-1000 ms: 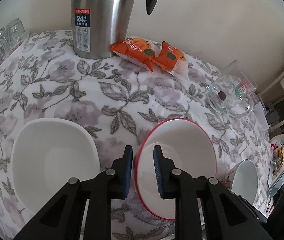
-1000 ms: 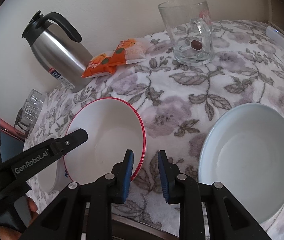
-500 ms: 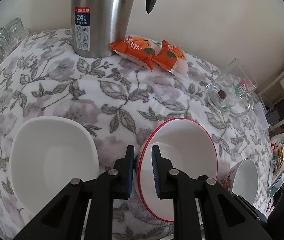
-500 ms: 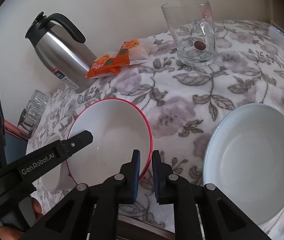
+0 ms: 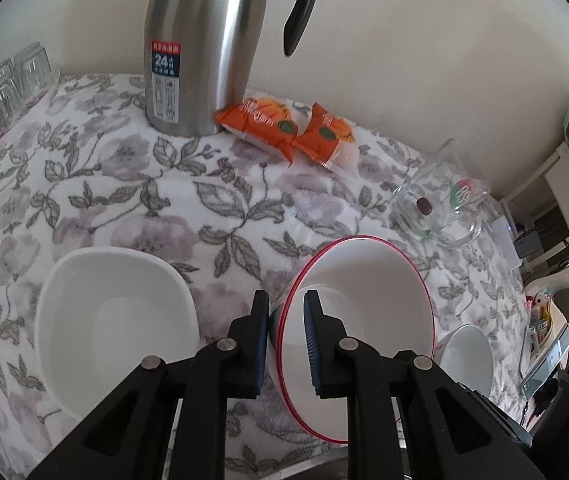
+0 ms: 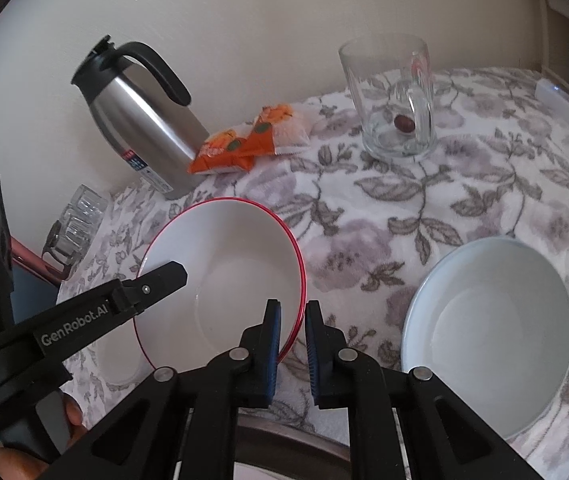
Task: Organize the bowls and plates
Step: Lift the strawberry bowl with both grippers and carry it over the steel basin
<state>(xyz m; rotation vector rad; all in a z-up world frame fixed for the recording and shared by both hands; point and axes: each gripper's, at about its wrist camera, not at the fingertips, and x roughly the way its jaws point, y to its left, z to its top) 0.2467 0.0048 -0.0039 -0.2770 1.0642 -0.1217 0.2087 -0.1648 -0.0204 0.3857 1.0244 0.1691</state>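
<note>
A red-rimmed white bowl (image 5: pixel 368 280) (image 6: pixel 228 264) is tilted and lifted off the flowered cloth. My left gripper (image 5: pixel 285 334) is shut on its left rim. My right gripper (image 6: pixel 293 340) is shut on its right rim, one finger inside and one outside. The left gripper's finger (image 6: pixel 156 284) also shows in the right wrist view. A white square bowl (image 5: pixel 116 324) sits to the left. A pale blue bowl (image 6: pixel 488 332) (image 5: pixel 468 356) sits to the right.
A steel thermos jug (image 5: pixel 204 44) stands at the back by the wall, with orange snack packets (image 5: pixel 284 128) beside it. A glass mug (image 6: pixel 394 96) stands at the back right. Upturned glasses (image 5: pixel 8 80) sit at the far left. The table's front edge is near me.
Both grippers closed from open onto the red-rimmed bowl's rim. The bowl has risen and tilted off the cloth.
</note>
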